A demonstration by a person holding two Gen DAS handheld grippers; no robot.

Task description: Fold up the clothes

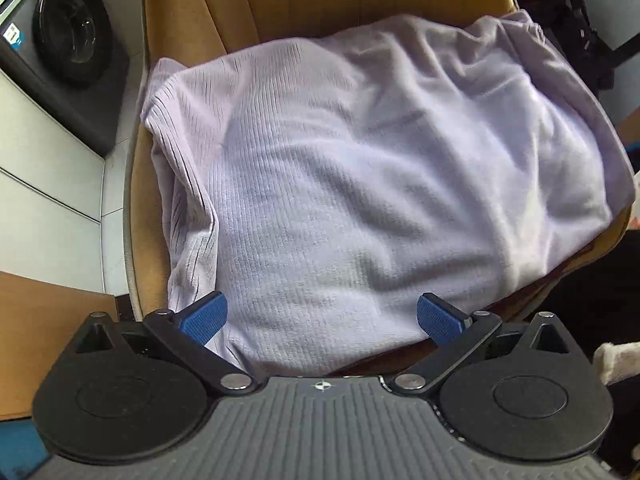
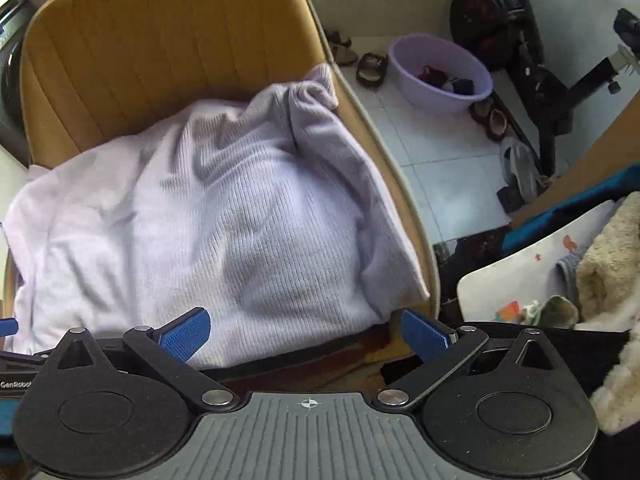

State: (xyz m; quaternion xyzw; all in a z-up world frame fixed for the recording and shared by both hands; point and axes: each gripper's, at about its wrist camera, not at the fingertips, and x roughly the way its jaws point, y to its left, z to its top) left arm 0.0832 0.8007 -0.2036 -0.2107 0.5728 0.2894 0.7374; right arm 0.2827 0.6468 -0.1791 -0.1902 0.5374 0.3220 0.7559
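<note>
Left claw (image 1: 322, 318) hovers wide open at the near edge of the sweater (image 1: 360, 184), gripping nothing. Right claw (image 2: 306, 334) likewise gapes, empty. Sweater lies, seemingly folded, on the chair (image 2: 160, 40).

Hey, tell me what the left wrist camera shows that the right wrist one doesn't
Only the left wrist view shows the washing machine beside the chair. Only the right wrist view shows the purple basin, the sandals on the tiled floor, and the exercise bike. Both show the lavender knit garment lying on the tan chair, with each view's gripper, left gripper and right gripper, open near its front edge.
</note>
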